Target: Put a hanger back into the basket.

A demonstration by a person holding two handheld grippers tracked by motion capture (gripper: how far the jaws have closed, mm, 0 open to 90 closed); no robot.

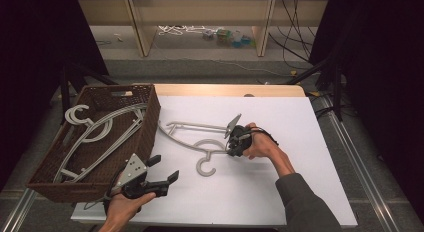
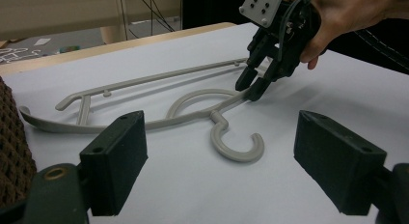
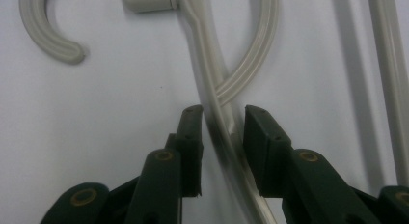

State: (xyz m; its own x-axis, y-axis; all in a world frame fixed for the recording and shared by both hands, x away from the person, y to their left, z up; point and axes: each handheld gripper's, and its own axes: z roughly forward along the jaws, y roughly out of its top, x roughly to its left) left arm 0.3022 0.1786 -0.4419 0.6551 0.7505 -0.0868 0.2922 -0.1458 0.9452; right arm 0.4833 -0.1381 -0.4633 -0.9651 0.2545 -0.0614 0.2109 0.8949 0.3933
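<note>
- A grey plastic clothes hanger lies flat on the white counter, just to the right of a brown wicker basket, hook pointing toward the person.
- The basket already holds what look like 2 hangers of the same grey kind, so part of the tidying appears done; the 1 on the counter looks to be the last one left out.
- The right gripper is down on that hanger's shoulder arm, just beyond the hook. In the right gripper view its jaws stand narrowly apart with the arm between the pads; a thin gap remains on each side, so the grip does not look sealed.
- The left gripper waits near the basket's front corner, jaws wide apart and holding nothing.
- Left to do, by this reading: clamp the arm, lift the hanger and carry it across into the basket.
</note>
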